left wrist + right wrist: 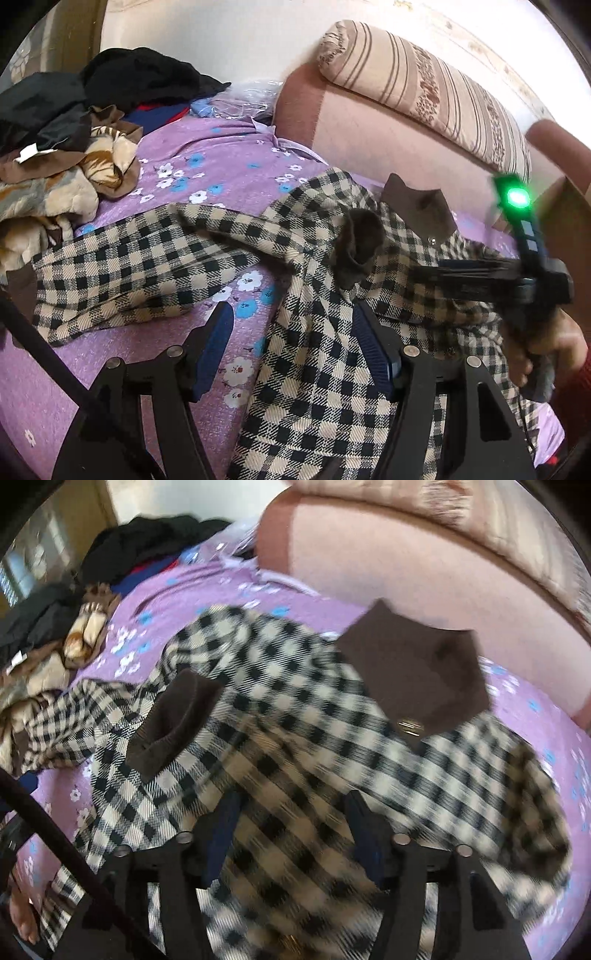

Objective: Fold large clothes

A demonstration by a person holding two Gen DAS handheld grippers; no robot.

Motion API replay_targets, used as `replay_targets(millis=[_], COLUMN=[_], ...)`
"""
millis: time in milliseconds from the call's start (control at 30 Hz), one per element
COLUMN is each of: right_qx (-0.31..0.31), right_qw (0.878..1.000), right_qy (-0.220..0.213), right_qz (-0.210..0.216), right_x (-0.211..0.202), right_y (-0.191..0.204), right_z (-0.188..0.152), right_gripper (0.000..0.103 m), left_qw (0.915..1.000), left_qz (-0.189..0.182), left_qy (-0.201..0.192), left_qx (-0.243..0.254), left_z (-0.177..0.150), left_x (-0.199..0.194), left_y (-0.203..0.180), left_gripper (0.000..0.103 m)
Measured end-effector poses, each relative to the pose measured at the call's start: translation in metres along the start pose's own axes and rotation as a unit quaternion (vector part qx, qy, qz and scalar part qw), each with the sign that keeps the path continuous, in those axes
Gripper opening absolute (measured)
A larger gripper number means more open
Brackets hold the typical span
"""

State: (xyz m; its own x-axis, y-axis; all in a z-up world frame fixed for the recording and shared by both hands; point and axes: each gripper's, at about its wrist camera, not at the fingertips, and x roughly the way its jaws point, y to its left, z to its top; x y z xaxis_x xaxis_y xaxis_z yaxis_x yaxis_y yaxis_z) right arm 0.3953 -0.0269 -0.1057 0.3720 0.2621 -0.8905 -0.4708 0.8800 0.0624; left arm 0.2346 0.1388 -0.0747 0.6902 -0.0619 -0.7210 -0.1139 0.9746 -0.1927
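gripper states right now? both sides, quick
Left hand-held gripper: open, jaws spread over the checked coat, gripping nothing.
Right hand-held gripper: open, jaws apart above the same coat; the view is motion-blurred.

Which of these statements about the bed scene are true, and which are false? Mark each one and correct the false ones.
1. The checked coat has a brown collar. True.
2. The bedsheet is plain green. False: it is purple with white and blue flowers.
3. The left hand-held gripper is open. True: its jaws stand apart, with coat fabric between them.
4. A striped pillow lies on top of the coat. False: it rests on the pink headboard, away from the coat.
5. A heap of dark clothes sits at the far end of the bed. True.
6. The right hand-held gripper is shut on the collar. False: it is open over the coat's body.
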Motion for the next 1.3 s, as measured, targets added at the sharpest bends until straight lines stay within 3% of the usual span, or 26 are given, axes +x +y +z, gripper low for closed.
replay_targets(millis=[33, 67, 100, 300, 400, 500, 600, 733, 800, 833, 867, 933, 967, 1033, 1133, 1200, 1300], right_qx=[-0.007, -0.009, -0.016, -0.020, -0.031, -0.025, -0.006, -0.002, 0.013, 0.009, -0.010, -0.026, -0.016, -0.005, 0.005, 0.010, 0.025], right_qw=[1.000, 0.999, 0.999, 1.000, 0.999, 0.997, 0.997, 0.999, 0.999, 0.999, 0.999, 0.998, 0.994, 0.991, 0.994, 0.996, 0.998], right_qy=[0.017, 0.029, 0.041, 0.007, 0.020, -0.052, -0.076, -0.043, -0.008, -0.003, -0.019, -0.020, -0.014, -0.036, -0.070, -0.080, -0.052], right_qz=[0.009, 0.017, 0.011, -0.019, -0.040, -0.059, -0.022, -0.028, 0.037, 0.046, 0.029, 0.062, 0.109, 0.125, 0.088, 0.037, -0.006], right_x=[0.014, 0.024, 0.034, 0.047, 0.058, 0.024, -0.001, 0.023, 0.045, 0.050, 0.048, 0.040, 0.031, 0.004, -0.041, -0.067, -0.079], right_y=[0.006, 0.011, 0.016, 0.031, 0.040, 0.048, 0.052, 0.067, 0.083, 0.090, 0.102, 0.110, 0.105, 0.091, 0.053, 0.020, -0.025], right_z=[0.004, 0.006, 0.010, 0.047, 0.056, 0.052, 0.040, 0.032, 0.028, 0.025, 0.021, 0.017, 0.015, 0.005, -0.019, -0.034, -0.050], right_gripper=[0.050, 0.005, 0.003, 0.003, 0.003, 0.003, 0.004, 0.004, 0.004, 0.005, 0.005, 0.005, 0.005, 0.010, 0.015, 0.015, 0.015], left_qw=[1.0000, 1.0000, 1.0000, 0.9997, 0.9994, 0.9992, 0.9979, 0.9947, 0.9944, 0.9943, 0.9940, 0.9932, 0.9931, 0.9935, 0.9960, 0.9974, 0.9980], left_qz=[0.003, 0.004, 0.004, 0.003, 0.006, 0.016, 0.015, 0.018, 0.027, 0.037, 0.044, 0.050, 0.046, 0.028, 0.008, -0.006, -0.038], left_qy=[0.002, 0.002, 0.003, 0.021, 0.030, 0.023, 0.016, 0.010, -0.001, -0.010, -0.016, -0.025, -0.025, -0.021, -0.014, -0.009, 0.008], left_qx=[0.003, 0.004, 0.005, -0.009, -0.019, -0.028, -0.062, -0.101, -0.102, -0.100, -0.099, -0.102, -0.105, -0.108, -0.088, -0.071, -0.050], left_z=[0.000, 0.000, 0.000, 0.003, 0.003, 0.006, 0.009, 0.013, 0.015, 0.016, 0.018, 0.020, 0.021, 0.022, 0.022, 0.021, 0.020], left_x=[0.002, 0.004, 0.005, 0.017, 0.022, 0.018, 0.012, 0.005, -0.002, -0.006, -0.008, -0.012, -0.012, -0.009, -0.002, 0.005, 0.016], left_y=[-0.001, -0.001, -0.001, 0.004, 0.009, 0.019, 0.037, 0.057, 0.062, 0.064, 0.066, 0.069, 0.069, 0.066, 0.049, 0.032, 0.004], left_gripper=[0.066, 0.066, 0.066, 0.066, 0.066, 0.066, 0.066, 0.066, 0.066, 0.066, 0.066, 0.066, 0.066, 0.066, 0.066, 0.066, 0.066])
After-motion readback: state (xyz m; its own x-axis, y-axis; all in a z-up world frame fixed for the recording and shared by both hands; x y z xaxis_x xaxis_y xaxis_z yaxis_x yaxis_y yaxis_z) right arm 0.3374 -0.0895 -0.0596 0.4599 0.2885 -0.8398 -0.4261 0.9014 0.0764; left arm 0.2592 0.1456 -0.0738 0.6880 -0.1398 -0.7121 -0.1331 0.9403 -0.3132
